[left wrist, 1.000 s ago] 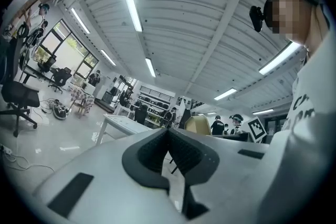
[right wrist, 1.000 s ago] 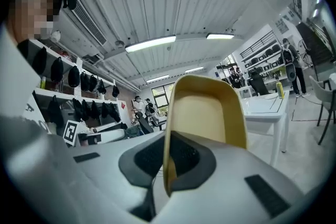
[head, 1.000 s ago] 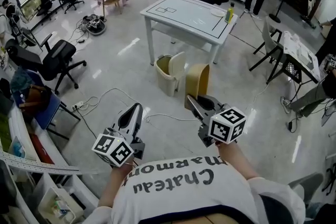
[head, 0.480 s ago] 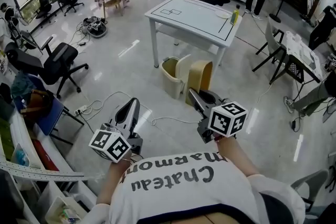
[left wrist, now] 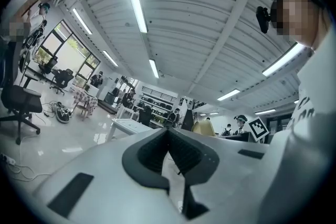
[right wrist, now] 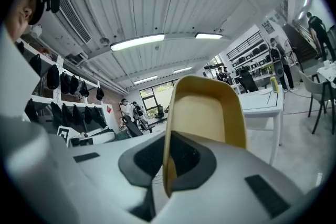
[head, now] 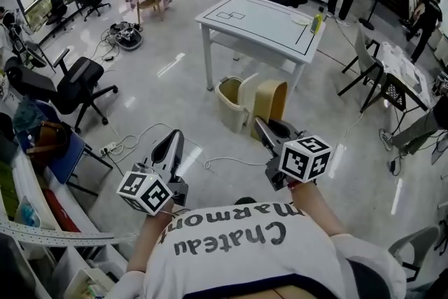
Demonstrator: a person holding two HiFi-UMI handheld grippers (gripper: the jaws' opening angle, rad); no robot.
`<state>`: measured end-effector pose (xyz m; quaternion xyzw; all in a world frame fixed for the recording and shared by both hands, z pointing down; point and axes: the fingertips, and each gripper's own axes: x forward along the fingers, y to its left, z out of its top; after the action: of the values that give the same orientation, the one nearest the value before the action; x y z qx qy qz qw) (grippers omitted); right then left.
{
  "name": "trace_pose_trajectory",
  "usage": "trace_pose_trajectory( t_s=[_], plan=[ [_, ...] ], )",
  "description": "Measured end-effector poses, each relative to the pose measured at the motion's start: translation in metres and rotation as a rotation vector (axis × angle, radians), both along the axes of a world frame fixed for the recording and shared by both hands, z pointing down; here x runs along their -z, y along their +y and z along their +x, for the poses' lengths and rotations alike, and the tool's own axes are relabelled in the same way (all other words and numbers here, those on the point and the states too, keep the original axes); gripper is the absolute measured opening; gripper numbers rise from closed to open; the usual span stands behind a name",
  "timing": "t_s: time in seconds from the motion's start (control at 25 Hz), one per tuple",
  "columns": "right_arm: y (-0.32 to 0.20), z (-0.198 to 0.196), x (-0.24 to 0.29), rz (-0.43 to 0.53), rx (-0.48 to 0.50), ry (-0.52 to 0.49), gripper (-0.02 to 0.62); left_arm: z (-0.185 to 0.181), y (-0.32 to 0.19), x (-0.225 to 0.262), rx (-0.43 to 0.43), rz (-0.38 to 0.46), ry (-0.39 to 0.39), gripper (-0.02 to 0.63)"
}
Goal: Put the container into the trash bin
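right hand-held gripper [head: 264,129] is clamped on the task's thing: a tan, shallow, tray-like container w/ rounded corners [head: 269,103]. in the right gripper view the jaws [right wrist: 167,165] pinch one thin side wall of the container [right wrist: 207,113], so it stands up on edge, hollow side facing the camera. its inside is a flat matte beige & the rim a slightly yellower band. no contents visible. in the head view the container hangs above the glossy grey floor [head: 140,94], just right of a beige plastic trash bin w/ a raised cream lid [head: 227,108]. can't tell if they touch. bin sits on the floor by the near edge of a white rectangular worktop w/ black outline [head: 259,17]. left hand-held gripper [head: 175,140] is held level beside the right one, jaws [left wrist: 169,136] together, nothing btw them.
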<state>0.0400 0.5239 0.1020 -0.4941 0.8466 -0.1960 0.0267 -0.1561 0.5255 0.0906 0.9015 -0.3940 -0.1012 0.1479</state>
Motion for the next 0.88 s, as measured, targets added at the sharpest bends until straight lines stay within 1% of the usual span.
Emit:
trace_pose_trajectory(
  t_s=[0.28,0.44,0.68,0.88],
  plan=[
    [-0.012,0.003,-0.022,-0.073,-0.001,0.005,0.031,0.014,-0.01,-0.016,-0.047,-0.038,-0.002,0.023],
    [-0.029,0.013,-0.032,-0.096,-0.002,0.003,0.031,0.023,-0.026,-0.027,-0.046,-0.064,0.008,0.023],
    [-0.073,0.038,-0.038,-0.119,0.003,-0.024,0.031,0.05,-0.067,-0.027,-0.046,-0.074,0.005,0.023],
    [-0.122,0.065,-0.045,-0.145,0.021,-0.04,0.031,0.071,-0.111,-0.034,-0.009,-0.112,0.007,0.023]
  ],
)
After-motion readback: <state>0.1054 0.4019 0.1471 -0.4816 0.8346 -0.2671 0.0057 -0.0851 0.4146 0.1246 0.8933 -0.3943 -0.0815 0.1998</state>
